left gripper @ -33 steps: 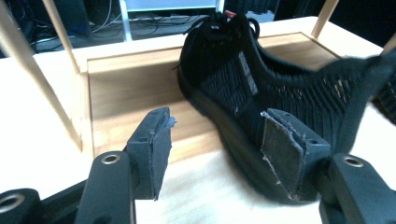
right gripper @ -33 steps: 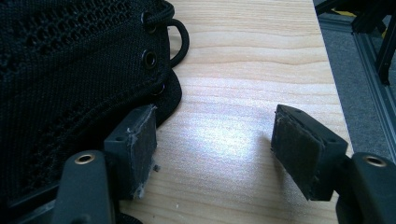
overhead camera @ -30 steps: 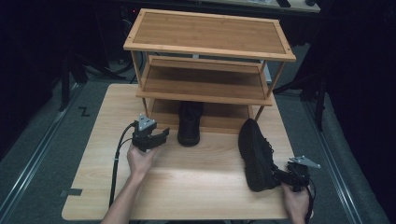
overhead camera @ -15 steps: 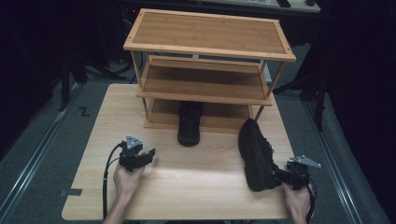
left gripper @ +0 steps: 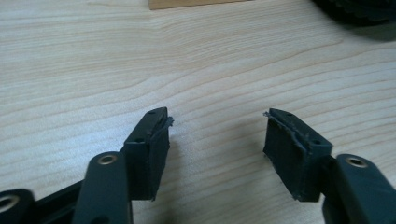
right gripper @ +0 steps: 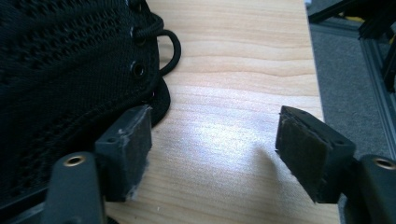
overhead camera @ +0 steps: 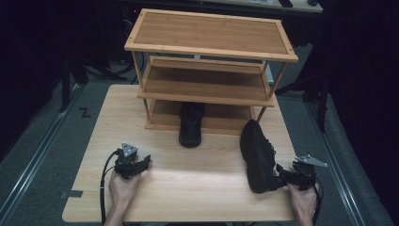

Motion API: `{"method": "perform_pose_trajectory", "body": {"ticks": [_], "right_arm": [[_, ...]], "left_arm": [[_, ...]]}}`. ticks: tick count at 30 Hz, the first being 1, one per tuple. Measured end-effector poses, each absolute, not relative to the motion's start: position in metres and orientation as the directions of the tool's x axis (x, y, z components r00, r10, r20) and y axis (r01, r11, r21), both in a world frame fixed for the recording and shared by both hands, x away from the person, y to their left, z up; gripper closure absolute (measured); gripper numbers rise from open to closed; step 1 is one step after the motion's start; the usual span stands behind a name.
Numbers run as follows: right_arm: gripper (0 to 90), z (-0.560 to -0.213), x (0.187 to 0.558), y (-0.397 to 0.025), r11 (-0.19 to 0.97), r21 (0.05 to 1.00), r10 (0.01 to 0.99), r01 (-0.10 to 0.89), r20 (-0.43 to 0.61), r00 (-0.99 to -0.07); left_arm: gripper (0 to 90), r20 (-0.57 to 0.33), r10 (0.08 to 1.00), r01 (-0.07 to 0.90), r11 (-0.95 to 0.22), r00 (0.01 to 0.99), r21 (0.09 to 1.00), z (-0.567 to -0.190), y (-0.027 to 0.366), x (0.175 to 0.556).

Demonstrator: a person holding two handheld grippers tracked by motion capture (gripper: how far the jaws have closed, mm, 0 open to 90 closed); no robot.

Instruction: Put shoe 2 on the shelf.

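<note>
With one shoe [overhead camera: 191, 123] already under the rack [overhead camera: 207, 66], both the left tool [overhead camera: 143, 163] and right tool [right gripper: 215, 154] are released, so next the right must grasp the near-right shoe [overhead camera: 256, 155].

A lab-like recording bay: a lone wooden table [overhead camera: 197, 188] amid dark surroundings, metal floor rails [overhead camera: 33, 160].

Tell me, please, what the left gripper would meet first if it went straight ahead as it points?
Probably the shoe by the rack's bottom shelf; before that, the left gripper faces bare table.
</note>
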State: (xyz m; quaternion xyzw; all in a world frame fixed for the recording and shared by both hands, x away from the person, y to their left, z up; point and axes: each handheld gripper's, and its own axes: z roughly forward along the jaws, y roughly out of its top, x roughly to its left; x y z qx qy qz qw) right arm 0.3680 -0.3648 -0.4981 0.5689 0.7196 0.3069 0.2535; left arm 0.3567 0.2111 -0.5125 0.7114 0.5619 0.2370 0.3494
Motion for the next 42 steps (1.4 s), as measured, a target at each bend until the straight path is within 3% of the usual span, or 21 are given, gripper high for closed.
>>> {"method": "perform_pose_trajectory", "body": {"ticks": [4, 13, 16, 42], "right_arm": [[19.0, -0.502, 0.372, -0.362, 0.198, 0.693, 0.968, 0.693, -0.028, -0.249], [19.2, -0.5, 0.375, -0.356, 0.231, 0.703, 0.955, 0.673, -0.031, -0.295], [21.1, -0.497, 0.375, -0.354, 0.211, 0.73, 0.944, 0.65, 0.021, -0.33], [33.4, -0.49, 0.373, -0.338, 0.221, 0.748, 0.926, 0.626, 0.041, -0.376]], "left_arm": [[38.2, -0.037, 0.965, 0.633, -0.14, 0.258, 0.761, -0.513, 0.208, 0.356], [37.2, -0.046, 0.964, 0.635, -0.137, 0.263, 0.761, -0.513, 0.209, 0.356], [37.2, -0.047, 0.964, 0.634, -0.136, 0.263, 0.761, -0.513, 0.209, 0.356], [35.7, -0.078, 0.961, 0.636, -0.113, 0.265, 0.763, -0.513, 0.211, 0.356]]}}
